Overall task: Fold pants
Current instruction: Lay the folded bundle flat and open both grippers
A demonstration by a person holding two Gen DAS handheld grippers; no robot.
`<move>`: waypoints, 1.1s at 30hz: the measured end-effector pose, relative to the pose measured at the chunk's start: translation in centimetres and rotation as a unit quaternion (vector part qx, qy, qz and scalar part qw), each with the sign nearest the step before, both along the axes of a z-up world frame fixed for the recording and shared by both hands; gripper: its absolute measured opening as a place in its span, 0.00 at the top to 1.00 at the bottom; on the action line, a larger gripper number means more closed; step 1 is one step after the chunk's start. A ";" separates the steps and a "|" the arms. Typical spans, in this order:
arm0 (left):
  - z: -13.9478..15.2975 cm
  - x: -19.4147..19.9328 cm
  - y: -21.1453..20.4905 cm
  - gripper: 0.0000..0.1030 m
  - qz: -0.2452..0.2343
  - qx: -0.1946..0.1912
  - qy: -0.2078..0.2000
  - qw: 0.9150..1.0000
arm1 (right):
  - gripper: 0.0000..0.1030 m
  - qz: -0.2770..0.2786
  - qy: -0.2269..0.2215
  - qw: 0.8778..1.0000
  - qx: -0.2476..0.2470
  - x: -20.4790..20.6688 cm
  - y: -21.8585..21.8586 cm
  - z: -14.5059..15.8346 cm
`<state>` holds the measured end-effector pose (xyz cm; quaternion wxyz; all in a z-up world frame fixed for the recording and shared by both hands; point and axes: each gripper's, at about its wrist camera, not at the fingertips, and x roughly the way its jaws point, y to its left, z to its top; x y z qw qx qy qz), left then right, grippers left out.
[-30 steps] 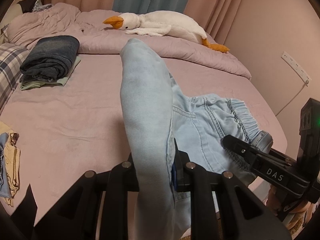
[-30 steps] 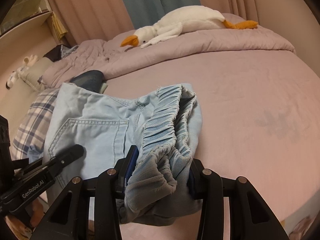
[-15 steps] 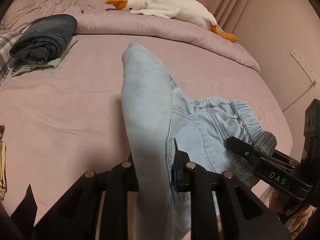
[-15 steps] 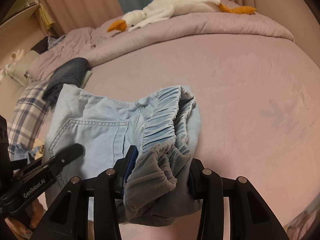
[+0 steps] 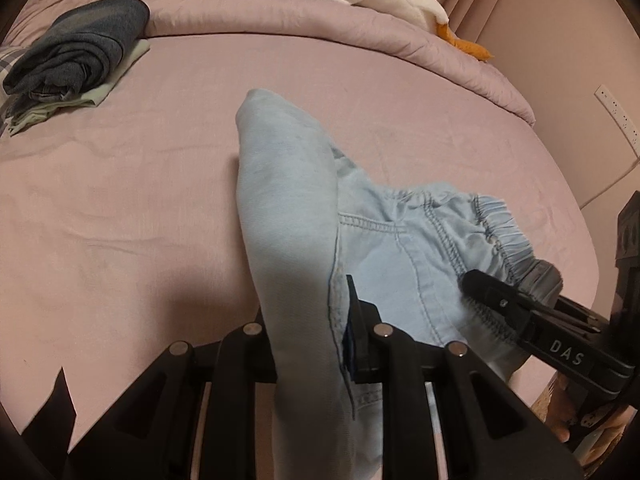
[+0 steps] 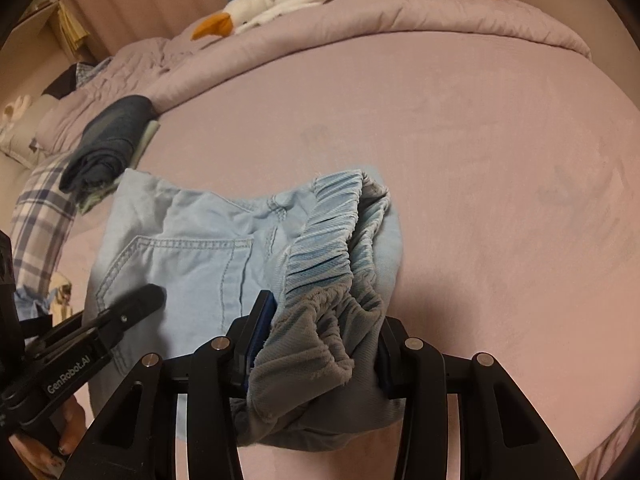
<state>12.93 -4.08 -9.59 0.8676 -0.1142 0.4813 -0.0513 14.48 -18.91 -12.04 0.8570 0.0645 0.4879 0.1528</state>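
The light blue pants [image 5: 288,208] hang over the pink bed [image 5: 120,200], gripped by both tools. The left tool [image 5: 308,340] clamps a folded leg edge; the right tool [image 6: 316,344] pinches the bunched elastic waistband [image 6: 340,240], apparently several layers.

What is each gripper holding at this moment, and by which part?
Both hold the light blue pants. The left gripper is shut on a folded edge of plain fabric; the right gripper is shut on the gathered elastic waistband.
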 end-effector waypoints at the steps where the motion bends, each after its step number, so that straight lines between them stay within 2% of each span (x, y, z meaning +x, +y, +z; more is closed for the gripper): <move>1: -0.1 -0.1 0.0 0.80 0.000 0.000 0.001 1.000 | 0.58 0.000 0.000 1.000 -0.001 0.0 0.0 0.0; 6: -1.2 0.2 0.3 0.75 0.007 -0.001 0.020 1.000 | 0.57 -0.005 0.019 1.000 0.002 0.5 -0.6 -0.6; 9: -2.0 0.2 0.6 0.67 0.012 0.000 0.029 1.000 | 0.51 -0.009 0.024 1.000 -0.003 0.6 -0.8 -1.1; 11: -2.4 0.2 1.0 0.55 0.022 0.000 0.035 0.999 | 0.46 -0.013 0.027 1.000 -0.005 0.4 -1.1 -1.5; 14: -2.7 -0.6 1.8 0.43 0.033 0.004 0.037 0.999 | 0.42 -0.016 0.031 0.999 0.001 0.2 -1.7 -1.7; 18: -2.6 -2.1 2.5 0.36 0.047 -0.004 0.031 0.998 | 0.30 -0.034 0.033 0.999 -0.005 -0.5 -3.0 -1.8; 22: -2.3 -3.8 2.9 0.29 0.054 -0.005 0.028 0.998 | 0.29 -0.045 0.045 0.998 0.011 -1.3 -3.9 -1.7; 27: -0.2 -6.0 3.4 0.28 0.058 -0.013 0.018 0.998 | 0.29 -0.052 0.024 0.998 -0.003 -2.6 -4.4 0.1; 33: 4.7 -9.0 2.8 0.03 0.056 -0.012 -0.044 0.997 | 0.29 -0.058 -0.055 0.996 -0.035 -5.8 -5.5 4.6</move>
